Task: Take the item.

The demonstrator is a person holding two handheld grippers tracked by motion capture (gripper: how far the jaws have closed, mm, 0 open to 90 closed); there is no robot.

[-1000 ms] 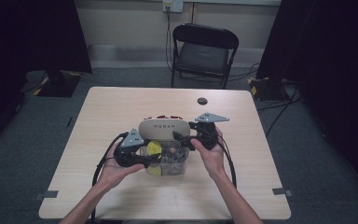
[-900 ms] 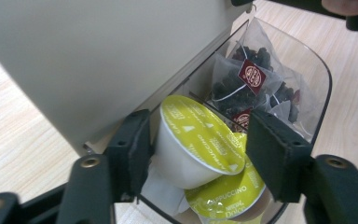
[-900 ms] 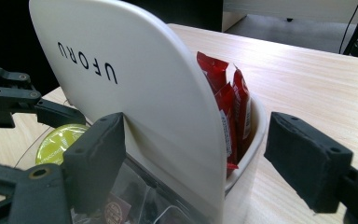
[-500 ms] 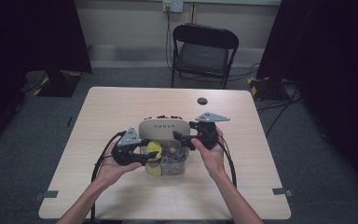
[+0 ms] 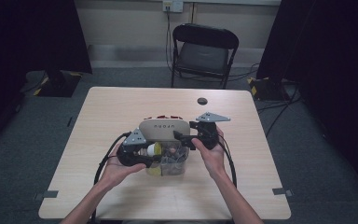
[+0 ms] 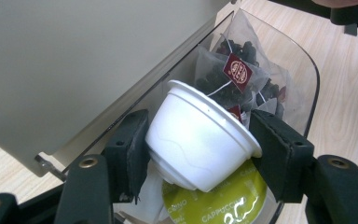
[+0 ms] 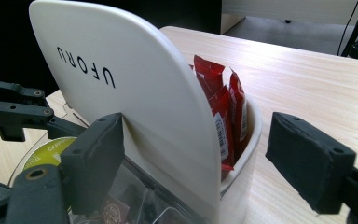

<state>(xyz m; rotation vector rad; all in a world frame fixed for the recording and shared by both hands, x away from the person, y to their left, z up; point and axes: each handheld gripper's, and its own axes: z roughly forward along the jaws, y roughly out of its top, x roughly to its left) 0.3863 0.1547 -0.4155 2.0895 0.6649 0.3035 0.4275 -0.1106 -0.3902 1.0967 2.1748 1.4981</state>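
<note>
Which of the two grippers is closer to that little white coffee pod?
Left. The left gripper has its fingers clamped on the white pod over the clear bin. The right gripper sits on the far side, open around the upright white lid.

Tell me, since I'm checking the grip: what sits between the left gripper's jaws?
A white coffee capsule, pressed from both sides inside the clear bin, as the left gripper view shows.
</note>
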